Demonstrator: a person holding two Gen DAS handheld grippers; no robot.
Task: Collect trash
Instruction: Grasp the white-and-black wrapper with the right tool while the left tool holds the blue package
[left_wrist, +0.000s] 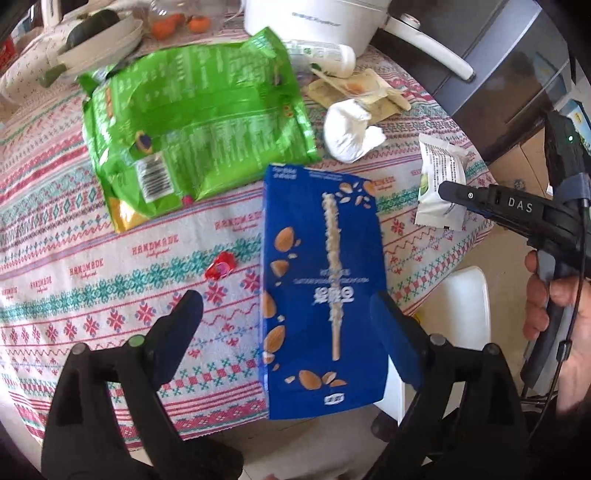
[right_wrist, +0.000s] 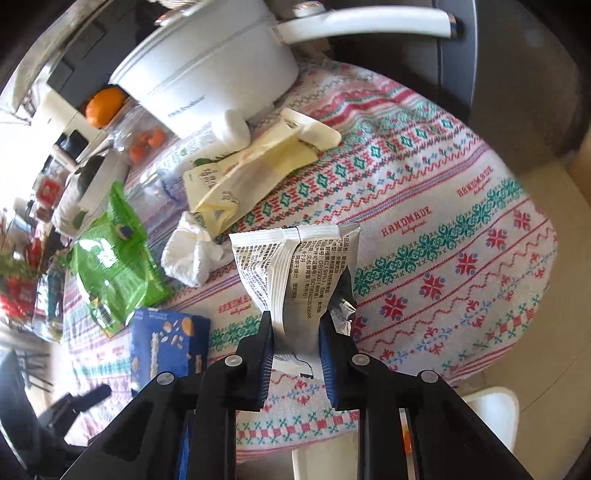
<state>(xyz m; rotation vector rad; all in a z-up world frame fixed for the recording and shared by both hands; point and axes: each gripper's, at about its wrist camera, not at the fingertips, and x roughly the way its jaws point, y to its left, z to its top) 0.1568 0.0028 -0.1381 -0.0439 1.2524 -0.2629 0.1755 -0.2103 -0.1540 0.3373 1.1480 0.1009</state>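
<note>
Trash, assorted, on a woven patterned tablecloth (left_wrist: 92, 280): crinkled white printed foil wrapper (right_wrist: 291, 273), pinched at its lower end between the right gripper (right_wrist: 295, 343) pads, held just above the cloth. Rigid blue cardboard snack box (left_wrist: 321, 288) lies flat between the spread jaws of the left gripper (left_wrist: 291, 310), untouched. Glossy green bag (left_wrist: 195, 125), crumpled white tissue (left_wrist: 347, 133), small red candy wrapper (left_wrist: 221, 268) nearby.

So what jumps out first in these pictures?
The blue snack box lies on the patterned tablecloth between the open left gripper fingers. Behind it sprawls a big crumpled green bag. The right gripper pinches a white wrapper printed with black text.
</note>
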